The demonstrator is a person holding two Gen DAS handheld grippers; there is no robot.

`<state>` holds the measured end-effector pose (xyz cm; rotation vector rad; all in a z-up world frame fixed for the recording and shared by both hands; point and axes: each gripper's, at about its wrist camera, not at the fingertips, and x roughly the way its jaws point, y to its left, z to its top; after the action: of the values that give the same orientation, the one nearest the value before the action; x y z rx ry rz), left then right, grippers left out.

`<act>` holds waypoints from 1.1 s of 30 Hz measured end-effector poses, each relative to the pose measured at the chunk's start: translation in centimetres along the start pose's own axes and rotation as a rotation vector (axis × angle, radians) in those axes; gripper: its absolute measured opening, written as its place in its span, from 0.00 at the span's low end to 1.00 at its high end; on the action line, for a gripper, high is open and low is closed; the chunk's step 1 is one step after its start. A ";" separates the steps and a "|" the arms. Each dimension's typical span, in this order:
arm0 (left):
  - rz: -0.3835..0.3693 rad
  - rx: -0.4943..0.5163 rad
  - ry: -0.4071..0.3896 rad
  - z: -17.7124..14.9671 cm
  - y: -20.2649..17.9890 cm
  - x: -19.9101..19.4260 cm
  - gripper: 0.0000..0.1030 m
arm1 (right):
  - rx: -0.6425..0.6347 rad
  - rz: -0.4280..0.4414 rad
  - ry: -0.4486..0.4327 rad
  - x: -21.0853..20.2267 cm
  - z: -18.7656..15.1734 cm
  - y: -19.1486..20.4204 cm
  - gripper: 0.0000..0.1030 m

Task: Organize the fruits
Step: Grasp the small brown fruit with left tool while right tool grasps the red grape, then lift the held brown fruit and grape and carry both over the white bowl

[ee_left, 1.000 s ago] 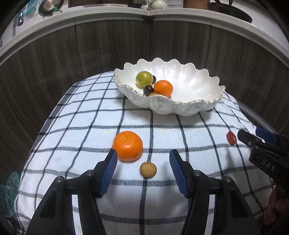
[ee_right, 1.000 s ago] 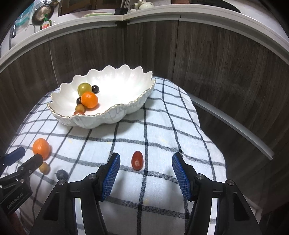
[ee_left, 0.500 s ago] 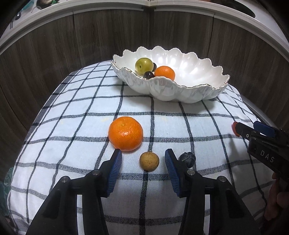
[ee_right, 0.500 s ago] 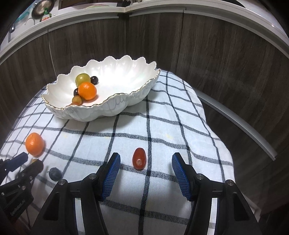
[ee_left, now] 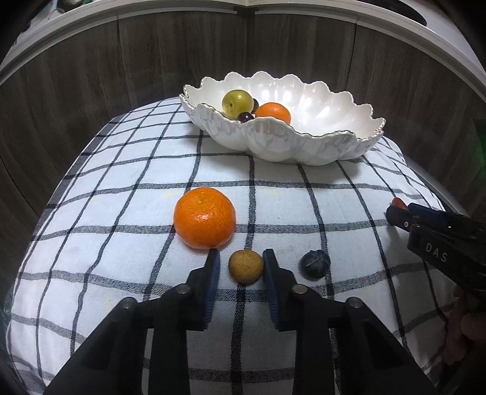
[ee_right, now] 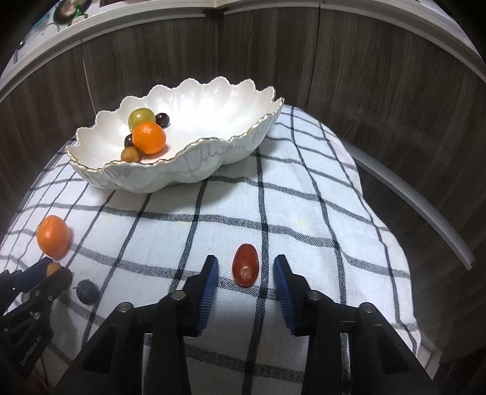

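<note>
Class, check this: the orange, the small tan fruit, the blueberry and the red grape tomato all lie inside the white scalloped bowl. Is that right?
Not right. In the left wrist view the orange, the small tan fruit and the blueberry lie on the checked cloth, not in the white scalloped bowl; the right wrist view shows the red grape tomato there too.

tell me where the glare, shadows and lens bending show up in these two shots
Left wrist view: glare streaks the white bowl inner wall; the counter edge bows into an arc; corners go black; the orange is sharp.
Right wrist view: the same barrel bend curves the wood panels; the red fruit carries a small highlight; a soft shadow lies under the bowl.
</note>
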<state>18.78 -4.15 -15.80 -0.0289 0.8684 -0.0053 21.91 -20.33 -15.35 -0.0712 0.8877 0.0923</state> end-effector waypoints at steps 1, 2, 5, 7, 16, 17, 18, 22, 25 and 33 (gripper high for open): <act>-0.005 0.003 -0.002 0.0 -0.1 0.0 0.22 | 0.005 0.003 0.007 0.2 0.0 -0.1 0.34; -0.005 0.005 -0.001 0.0 -0.1 0.0 0.22 | 0.010 0.005 0.006 0.1 0.0 -0.2 0.31; -0.010 0.001 0.000 0.0 0.0 -0.1 0.22 | 0.010 0.014 0.004 0.1 0.0 -0.2 0.19; -0.012 0.000 -0.002 0.1 0.0 -0.1 0.22 | 0.004 0.017 0.003 0.0 0.0 0.0 0.19; -0.015 0.008 -0.018 0.4 -0.2 -0.8 0.22 | 0.006 0.027 -0.011 -0.5 0.0 0.0 0.19; -0.014 0.008 -0.020 0.4 -0.2 -0.9 0.22 | 0.006 0.029 -0.014 -0.6 0.0 0.0 0.19; -0.013 0.008 -0.022 0.5 -0.2 -1.0 0.22 | 0.005 0.030 -0.018 -0.8 0.0 0.1 0.19; -0.012 0.013 -0.028 0.7 -0.2 -1.4 0.22 | 0.005 0.033 -0.029 -1.3 0.1 0.2 0.19; -0.013 0.013 -0.034 0.8 -0.3 -1.7 0.22 | 0.006 0.033 -0.036 -1.7 0.2 0.2 0.19; -0.018 0.008 -0.050 1.6 -0.2 -2.7 0.22 | 0.009 0.036 -0.059 -3.1 0.5 0.3 0.19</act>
<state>18.25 -4.26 -12.69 -0.0290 0.8176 -0.0247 20.32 -20.10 -12.64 -0.0433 0.8307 0.1237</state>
